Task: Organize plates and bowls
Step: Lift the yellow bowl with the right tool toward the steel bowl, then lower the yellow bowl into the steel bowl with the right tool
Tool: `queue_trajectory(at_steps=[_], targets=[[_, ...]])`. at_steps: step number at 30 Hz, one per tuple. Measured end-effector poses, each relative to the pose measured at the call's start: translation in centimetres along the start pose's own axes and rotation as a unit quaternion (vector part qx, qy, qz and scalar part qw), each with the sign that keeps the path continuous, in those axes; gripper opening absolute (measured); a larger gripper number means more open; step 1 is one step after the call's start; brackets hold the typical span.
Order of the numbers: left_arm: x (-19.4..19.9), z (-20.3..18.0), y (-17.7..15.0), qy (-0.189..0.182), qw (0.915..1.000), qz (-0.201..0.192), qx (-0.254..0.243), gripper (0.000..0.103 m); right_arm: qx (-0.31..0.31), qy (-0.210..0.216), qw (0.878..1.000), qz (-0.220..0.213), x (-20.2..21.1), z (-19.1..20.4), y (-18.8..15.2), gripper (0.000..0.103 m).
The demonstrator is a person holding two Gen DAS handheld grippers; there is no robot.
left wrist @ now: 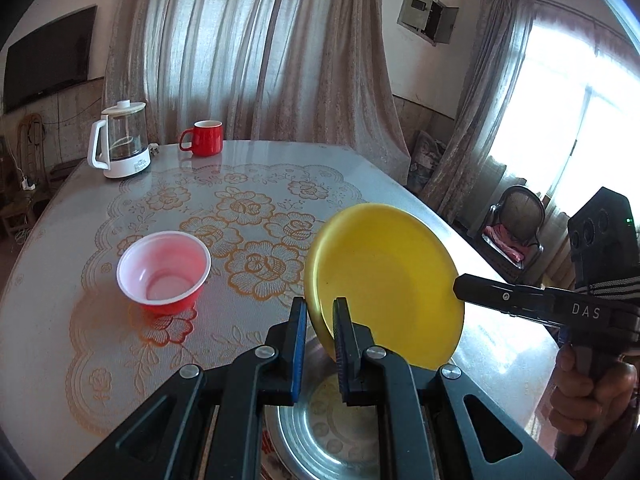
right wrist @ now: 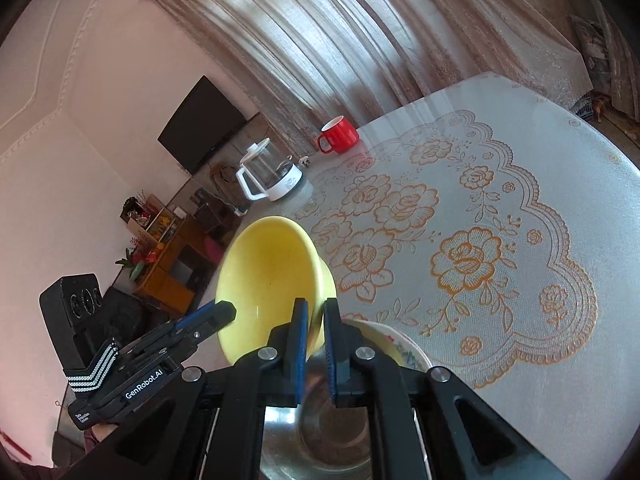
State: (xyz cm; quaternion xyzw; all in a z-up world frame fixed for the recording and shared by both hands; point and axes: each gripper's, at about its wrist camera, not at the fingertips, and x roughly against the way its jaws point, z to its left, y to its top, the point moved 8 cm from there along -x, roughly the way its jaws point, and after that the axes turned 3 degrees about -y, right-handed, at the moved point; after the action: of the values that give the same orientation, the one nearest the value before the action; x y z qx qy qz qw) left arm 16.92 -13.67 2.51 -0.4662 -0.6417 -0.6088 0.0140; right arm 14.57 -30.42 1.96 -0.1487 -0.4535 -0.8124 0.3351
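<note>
Yellow plate (left wrist: 384, 280) is tilted on edge in the air above a metal plate (left wrist: 332, 436) at the table's (left wrist: 400, 168) near edge, pinched on opposite rim sides by both claws: left gripper (left wrist: 323, 322) clamped on its near rim, right gripper (right wrist: 315, 320) clamped on the other. Red bowl (left wrist: 164, 272) sits upright on the floral tablecloth (left wrist: 248, 216) left of the plate, well apart; red mug (left wrist: 204, 137) and glass kettle (left wrist: 120, 144) stand at the far edge.

The steel plate (left wrist: 320, 436) is half covered by the left tool (left wrist: 320, 312); the frame's bottom edge cuts it. The floral dish (right wrist: 404, 350) mostly hides behind the right tool (right wrist: 315, 316).
</note>
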Motion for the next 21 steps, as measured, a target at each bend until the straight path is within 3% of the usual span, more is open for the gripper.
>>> queue_trajectory(at_steps=[9,21], targets=[[2.2,-0.6,-4.1,-0.012,0.9995,0.023,0.016,0.013,0.011,-0.010,1.000,0.022,1.6,1.3,-4.2,0.007],[1.6,-0.8,-7.6,-0.010,0.9984,0.053,0.018,0.013,-0.014,-0.047,0.996,0.068,0.6,-0.5,-8.4,0.008]])
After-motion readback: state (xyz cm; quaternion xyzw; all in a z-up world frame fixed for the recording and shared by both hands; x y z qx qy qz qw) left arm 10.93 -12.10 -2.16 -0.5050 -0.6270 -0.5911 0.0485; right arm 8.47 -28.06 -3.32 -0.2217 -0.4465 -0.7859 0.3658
